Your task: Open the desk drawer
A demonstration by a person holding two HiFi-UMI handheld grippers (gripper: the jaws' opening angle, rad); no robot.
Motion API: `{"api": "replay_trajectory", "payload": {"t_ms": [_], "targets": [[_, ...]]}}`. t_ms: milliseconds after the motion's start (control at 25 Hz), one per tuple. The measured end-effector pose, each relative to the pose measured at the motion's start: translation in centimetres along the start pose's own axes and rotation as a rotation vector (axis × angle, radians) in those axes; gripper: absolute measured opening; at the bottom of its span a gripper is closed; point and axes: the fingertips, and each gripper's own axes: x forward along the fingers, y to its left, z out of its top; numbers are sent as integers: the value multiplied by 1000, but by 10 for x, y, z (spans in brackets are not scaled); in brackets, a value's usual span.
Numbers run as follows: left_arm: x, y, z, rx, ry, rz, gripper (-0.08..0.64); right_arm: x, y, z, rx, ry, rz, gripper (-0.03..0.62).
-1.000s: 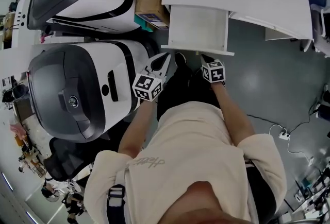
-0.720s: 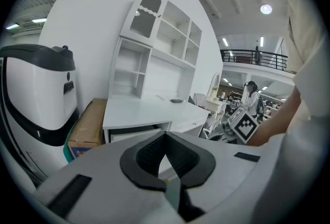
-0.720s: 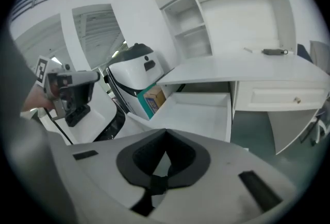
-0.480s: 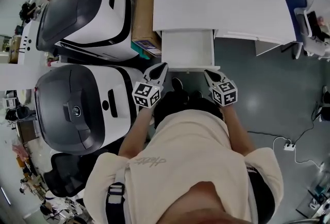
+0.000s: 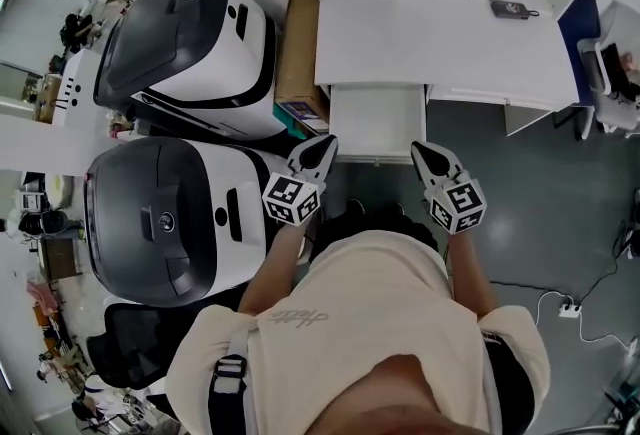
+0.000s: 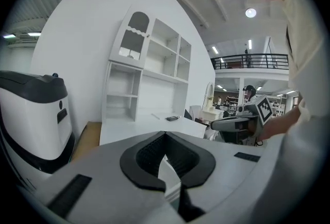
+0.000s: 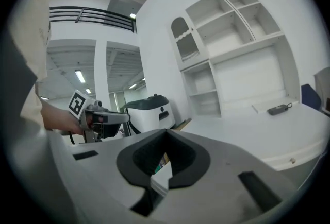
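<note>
Jaws pressed together and empty on both the left gripper (image 5: 322,145) and the right gripper (image 5: 422,155) — each hangs near the front edge of the drawer (image 5: 378,118), touching nothing. It stands pulled out from under the counter (image 5: 440,43), its tray bare, so the task looks done. Your risk now is stray contact — a knee or a lowered gripper nudging the front panel would slide it back in, and a swing to your left could strike the white machine (image 5: 170,223) close beside you.
</note>
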Motion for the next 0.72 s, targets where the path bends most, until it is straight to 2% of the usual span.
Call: {"api": "replay_trajectory", "payload": {"t_ms": [160,320,480,720], "targets": [[-4,9,28,23,-60,8,0,3,5,36,-40,-53,12,-8],[-15,25,55,-35,-123,15,0,10,23,85,-81,-114,57,-8],[-20,24,89,72,-137,-4,0,19,36,130,-119,-165,77,-8],[-30,32,151,52,-264,-49,0,30,47,172,-153,-225,50,-8]]}}
